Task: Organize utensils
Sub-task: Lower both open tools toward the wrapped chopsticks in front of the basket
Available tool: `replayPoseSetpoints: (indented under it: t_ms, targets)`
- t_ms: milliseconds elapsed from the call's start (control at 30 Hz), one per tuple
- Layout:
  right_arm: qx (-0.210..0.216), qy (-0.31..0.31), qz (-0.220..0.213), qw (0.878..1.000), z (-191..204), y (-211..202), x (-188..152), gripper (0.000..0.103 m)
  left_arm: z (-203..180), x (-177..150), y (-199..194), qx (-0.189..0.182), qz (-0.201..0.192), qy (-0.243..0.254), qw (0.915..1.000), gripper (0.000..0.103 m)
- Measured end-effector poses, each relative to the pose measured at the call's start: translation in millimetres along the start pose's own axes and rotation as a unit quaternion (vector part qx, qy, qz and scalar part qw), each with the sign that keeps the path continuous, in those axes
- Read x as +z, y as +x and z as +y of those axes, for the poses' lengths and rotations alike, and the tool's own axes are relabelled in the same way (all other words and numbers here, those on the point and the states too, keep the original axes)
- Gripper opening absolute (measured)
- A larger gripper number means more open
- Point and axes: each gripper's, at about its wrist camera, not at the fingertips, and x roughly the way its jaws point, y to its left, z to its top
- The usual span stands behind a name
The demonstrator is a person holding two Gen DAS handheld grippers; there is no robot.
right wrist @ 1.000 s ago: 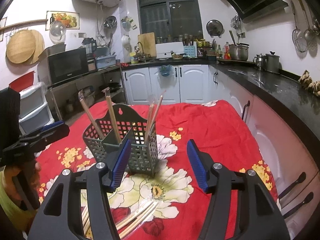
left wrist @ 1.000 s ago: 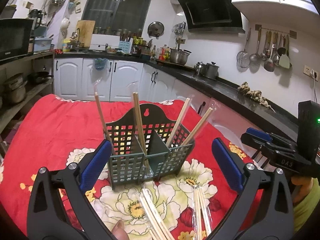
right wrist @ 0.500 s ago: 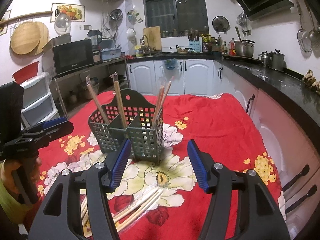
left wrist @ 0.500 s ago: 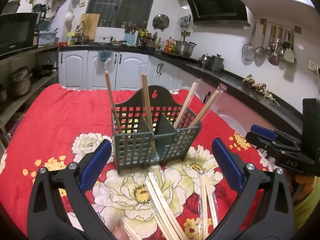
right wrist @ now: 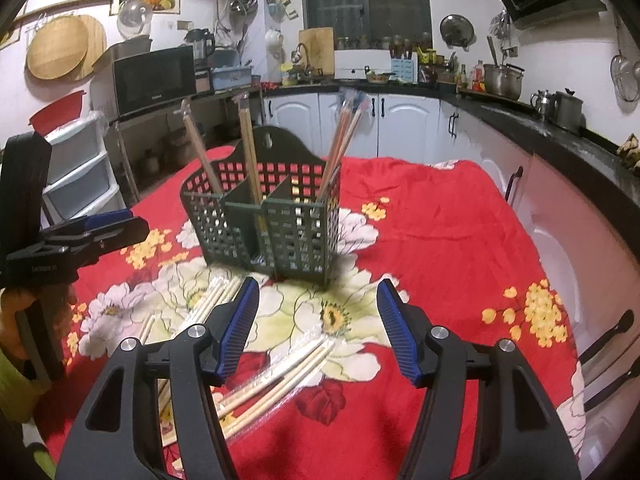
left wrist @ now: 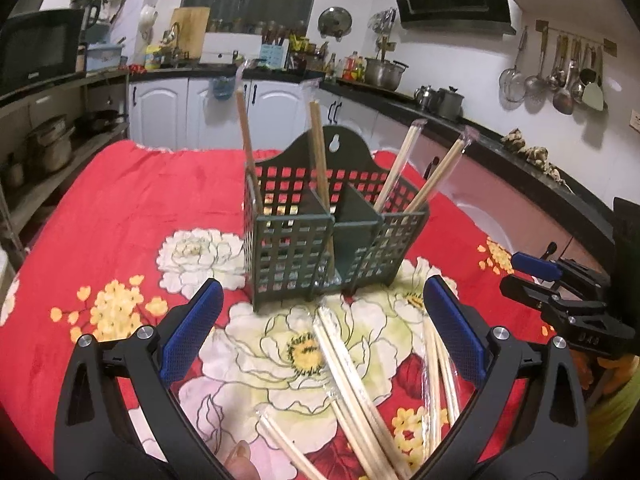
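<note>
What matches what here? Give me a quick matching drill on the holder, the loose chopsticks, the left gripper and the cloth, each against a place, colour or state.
1. holder
2. loose chopsticks
3. left gripper
4. cloth

A. open, empty
B. red with flowers
C. dark green, upright, chopsticks standing in it
D. lying wrapped on the cloth, in front of the holder

Pairs: 1-C, 2-D, 3-A, 4-B

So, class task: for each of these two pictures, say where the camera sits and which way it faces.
Left wrist view: on the left gripper, looking along its open fingers at the green utensil basket; the right gripper shows at its right edge.
Right wrist view: on the right gripper, open, facing the basket from its other side; the left gripper shows at left.
Shared: basket, wrapped chopsticks lying on the red floral cloth.
</note>
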Motion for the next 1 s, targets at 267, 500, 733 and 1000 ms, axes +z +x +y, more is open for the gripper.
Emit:
replayPoseSetpoints:
  t_ms: [267,500,733,1000]
  targets:
    - [0.01,-0.007,0.023,1.0,6,10,-15,0.059,6,-19,14,0.0,0.048,-0.013,0.9988,0.092]
    - [0.019,-0.008,0.042,0.999,10,15,-26,0.059,7,-38,29,-0.016,0.092,-0.024,0.9954,0.078]
    - [0.025,0.012,0.07,0.997,2,25,-34,0.058,6,-47,40,-0.04,0.125,-0.032,0.9909,0.05]
    - [0.024,0.032,0.098,0.994,-5,43,-38,0.046,8,-44,59,-0.044,0.152,-0.029,0.987,0.043]
